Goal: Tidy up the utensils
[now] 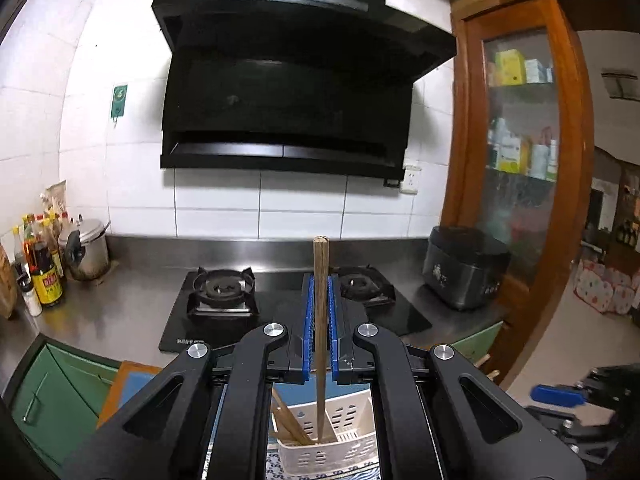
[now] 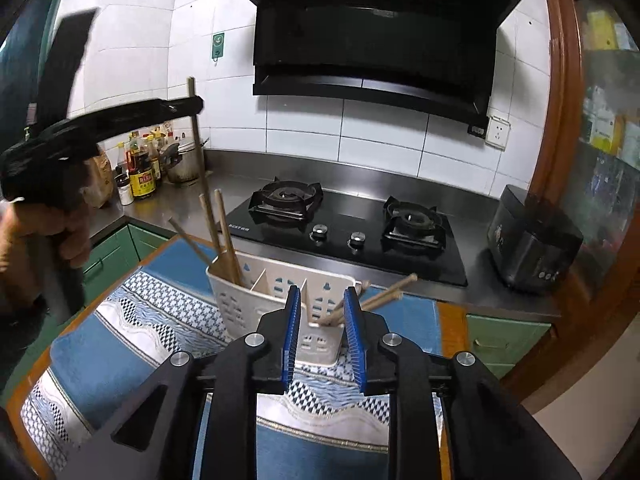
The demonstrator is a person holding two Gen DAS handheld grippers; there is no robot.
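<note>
Two burners sit on the black stove (image 2: 352, 228) at twelve o'clock in the right wrist view, under a black hood (image 2: 372, 28), on a steel bench (image 2: 472, 280). At four o'clock from the stove stands a dark rice cooker (image 2: 528, 240); at nine o'clock, a cluster of sauce bottles (image 2: 140, 168) beside a metal pot (image 2: 184, 164). Nearer, a blue patterned cloth (image 2: 120, 344) carries a white utensil holder (image 2: 256, 300) (divided into compartments). Three chopsticks (image 2: 224, 236) lean in its left compartment; others (image 2: 380, 296) slant out of its right one. The left gripper (image 1: 320, 320) has its fingers clamped on one upright chopstick (image 1: 320, 300), whose lower tip dips into the holder. The right gripper (image 2: 322, 336) hovers just before the holder, fingers apart and holding nothing.
</note>
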